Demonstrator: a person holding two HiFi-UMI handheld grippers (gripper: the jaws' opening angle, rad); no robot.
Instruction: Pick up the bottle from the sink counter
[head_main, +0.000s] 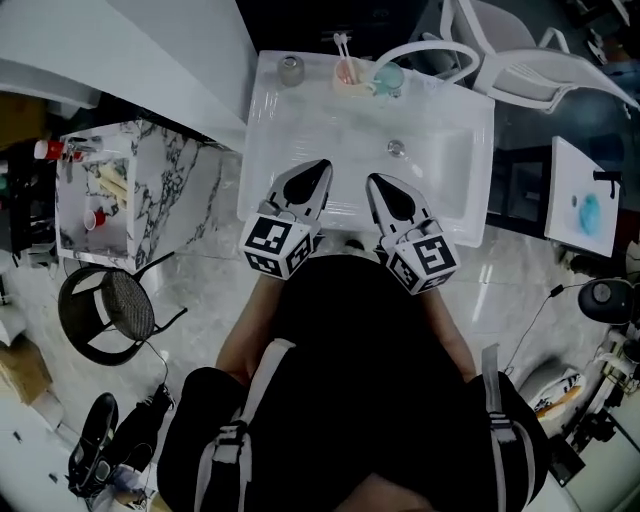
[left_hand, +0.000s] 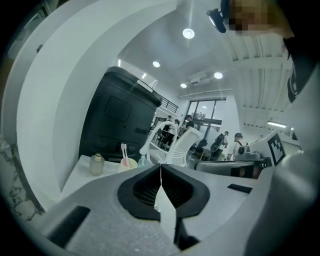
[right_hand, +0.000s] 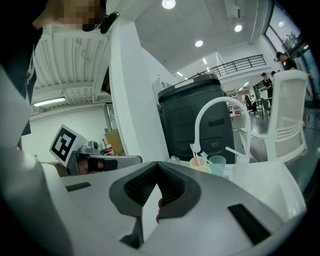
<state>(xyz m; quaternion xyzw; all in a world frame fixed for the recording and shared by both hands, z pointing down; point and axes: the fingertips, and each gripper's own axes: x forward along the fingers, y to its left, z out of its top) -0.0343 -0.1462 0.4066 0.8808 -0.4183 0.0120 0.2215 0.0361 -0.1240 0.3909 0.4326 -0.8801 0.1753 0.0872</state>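
I've got left gripper (head_main: 315, 175) and right gripper (head_main: 380, 188) both closed, empty, over the sink (head_main: 480, 165) front; bottle (head_main: 291, 69) sits back-left, so it's a forward reach

The sink (head_main: 262, 150) is plain white; on its back ledge the bottle (head_main: 291, 70) is dull grey-beige, with a pink cup (head_main: 347, 72) and a teal cup (head_main: 389, 77) alongside. The left gripper (head_main: 320, 165) and right gripper (head_main: 373, 181) are light grey with black pads, their cubes patterned in black-and-white squares. The cabinet (head_main: 185, 190) is white marble veined dark grey.
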